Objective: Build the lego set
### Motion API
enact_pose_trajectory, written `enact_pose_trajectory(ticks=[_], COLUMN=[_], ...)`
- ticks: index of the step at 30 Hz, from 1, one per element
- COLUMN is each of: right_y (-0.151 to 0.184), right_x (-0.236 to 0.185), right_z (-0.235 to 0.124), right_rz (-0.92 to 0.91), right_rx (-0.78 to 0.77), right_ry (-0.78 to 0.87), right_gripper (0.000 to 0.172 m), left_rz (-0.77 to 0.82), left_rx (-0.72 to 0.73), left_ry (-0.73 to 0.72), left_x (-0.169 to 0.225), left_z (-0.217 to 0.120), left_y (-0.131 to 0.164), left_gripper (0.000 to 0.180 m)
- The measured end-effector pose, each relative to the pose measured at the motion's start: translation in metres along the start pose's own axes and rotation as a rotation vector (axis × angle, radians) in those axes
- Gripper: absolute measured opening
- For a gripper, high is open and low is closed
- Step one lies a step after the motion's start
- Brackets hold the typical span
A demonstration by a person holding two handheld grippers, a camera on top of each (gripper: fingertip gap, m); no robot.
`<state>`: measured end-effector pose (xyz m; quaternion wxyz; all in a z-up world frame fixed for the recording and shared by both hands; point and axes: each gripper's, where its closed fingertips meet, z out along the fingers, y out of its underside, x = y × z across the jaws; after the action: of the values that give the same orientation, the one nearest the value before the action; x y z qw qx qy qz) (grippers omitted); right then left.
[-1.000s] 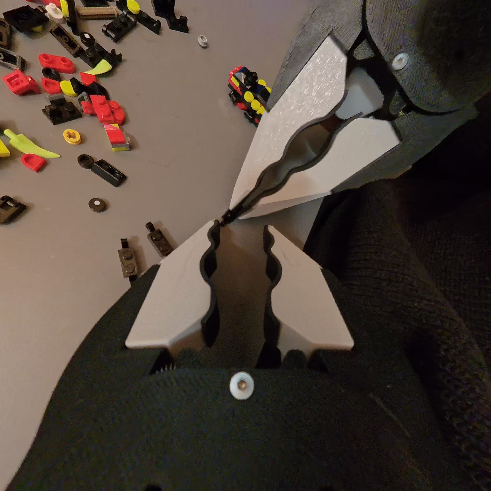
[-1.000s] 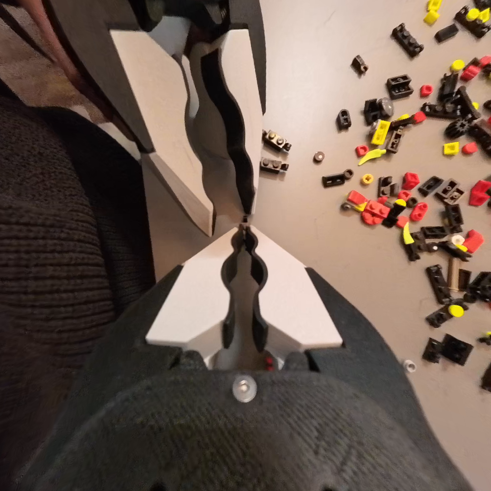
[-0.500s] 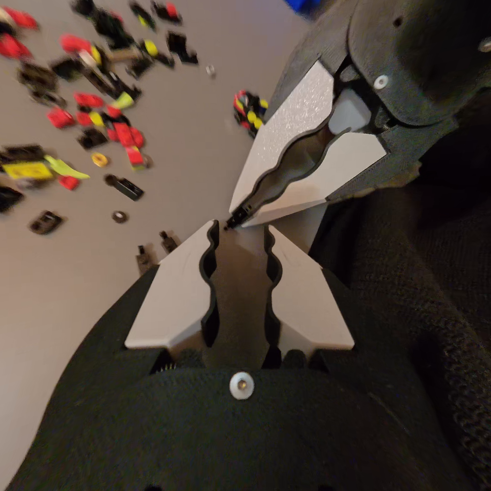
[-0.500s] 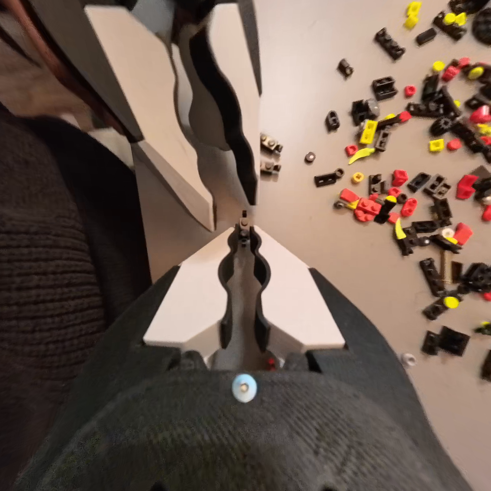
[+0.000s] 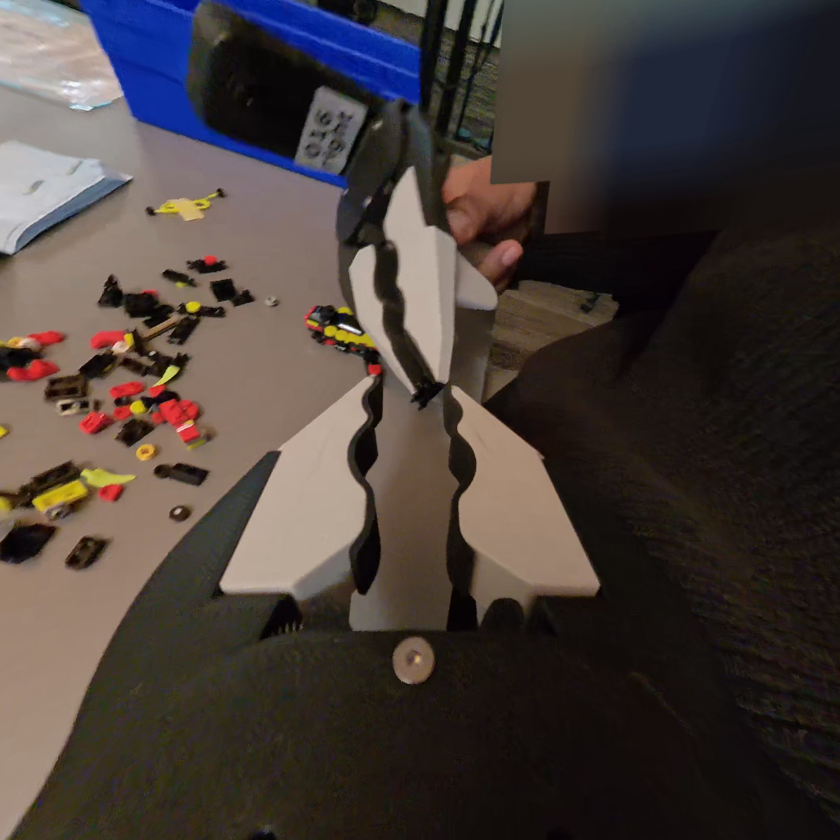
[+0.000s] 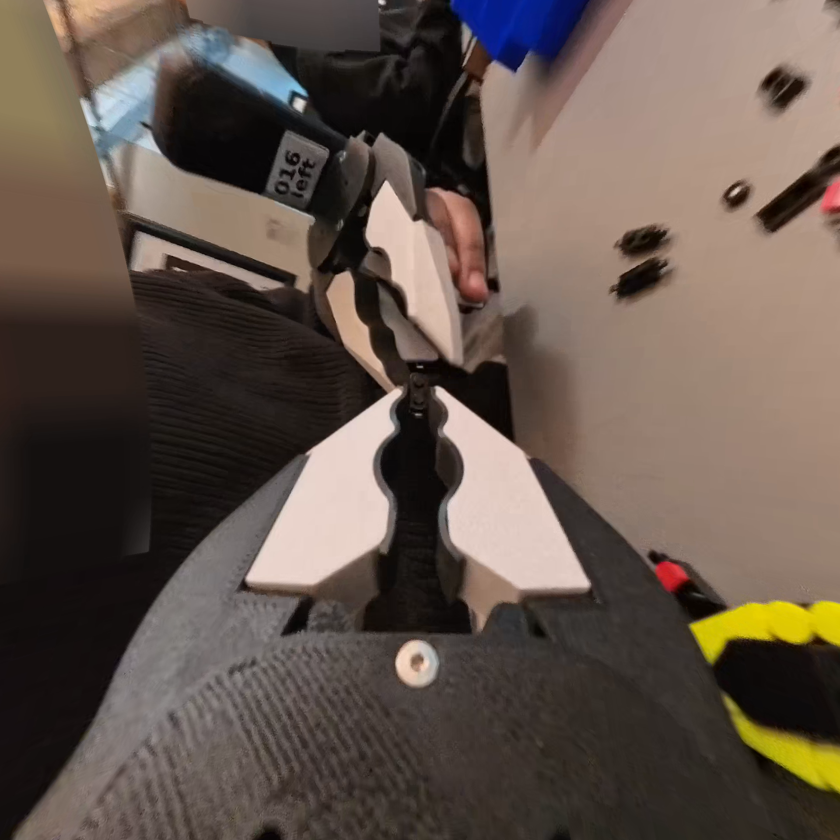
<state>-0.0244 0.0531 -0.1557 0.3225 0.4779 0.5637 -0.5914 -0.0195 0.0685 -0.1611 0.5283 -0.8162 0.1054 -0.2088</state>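
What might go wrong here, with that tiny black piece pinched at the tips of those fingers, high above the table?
The small black piece sits only at the very tips of the right gripper, so it could slip out and drop.

The left gripper is open with its fingers close beside the piece; a nudge might knock it loose.

Both views are blurred, which suggests fast motion and makes alignment harder. A fallen piece could vanish among the loose bricks on the table.

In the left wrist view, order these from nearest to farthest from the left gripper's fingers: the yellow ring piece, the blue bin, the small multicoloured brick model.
1. Small multicoloured brick model, just left of the left gripper.
2. Yellow ring piece, farther left on the table.
3. Blue bin, at the table's far edge.
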Motion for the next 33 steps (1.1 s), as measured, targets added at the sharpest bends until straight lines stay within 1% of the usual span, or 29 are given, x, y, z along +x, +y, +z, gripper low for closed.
enact_pose_trajectory(ticks=[3,8,10,12,13,16,18,21,23,26,27,29,33], right_y=[0.002,-0.004,-0.005,-0.007,-0.009,-0.015,-0.027,-0.044,-0.047,-0.038,-0.035,-0.030,-0.026], right_x=[-0.007,-0.016,-0.019,-0.022,-0.023,-0.020,-0.017,-0.015,-0.024,-0.028,-0.026,-0.021,-0.018], right_z=[0.002,-0.001,-0.001,-0.002,-0.003,-0.008,-0.016,-0.032,-0.034,-0.023,-0.019,-0.012,-0.008], right_rz=[0.103,0.166,0.181,0.195,0.197,0.150,0.054,-0.234,-0.488,-0.791,-0.857,-0.934,-0.979], right_rx=[-0.001,0.031,0.040,0.052,0.060,0.099,0.163,0.257,0.260,0.196,0.170,0.122,0.085], right_ry=[-0.100,-0.194,-0.219,-0.254,-0.262,-0.235,-0.174,0.025,0.149,0.306,0.349,0.407,0.429], right_gripper=[0.006,0.006,0.008,0.017,0.019,0.021,0.030,0.036,0.037,0.029,0.026,0.022,0.017], left_rz=[0.021,0.010,0.005,0.000,-0.006,-0.022,-0.035,-0.072,-0.094,-0.115,-0.120,-0.125,-0.120], left_rx=[0.030,0.080,0.085,0.090,0.095,0.110,0.125,0.133,0.134,0.146,0.148,0.150,0.148], left_ry=[0.049,0.061,0.057,0.049,0.046,0.035,0.026,0.010,0.001,0.001,0.005,0.017,0.024], left_x=[0.011,0.012,0.011,0.009,0.008,0.005,0.002,-0.004,-0.008,-0.010,-0.009,-0.008,-0.006], left_z=[0.001,-0.005,-0.006,-0.007,-0.007,-0.009,-0.010,-0.012,-0.012,-0.013,-0.013,-0.013,-0.013], left_y=[-0.006,-0.014,-0.015,-0.016,-0.017,-0.019,-0.021,-0.022,-0.022,-0.023,-0.024,-0.024,-0.024], left_gripper=[0.020,0.014,0.010,0.008,0.008,0.007,0.007,0.007,0.007,0.007,0.006,0.006,0.006])
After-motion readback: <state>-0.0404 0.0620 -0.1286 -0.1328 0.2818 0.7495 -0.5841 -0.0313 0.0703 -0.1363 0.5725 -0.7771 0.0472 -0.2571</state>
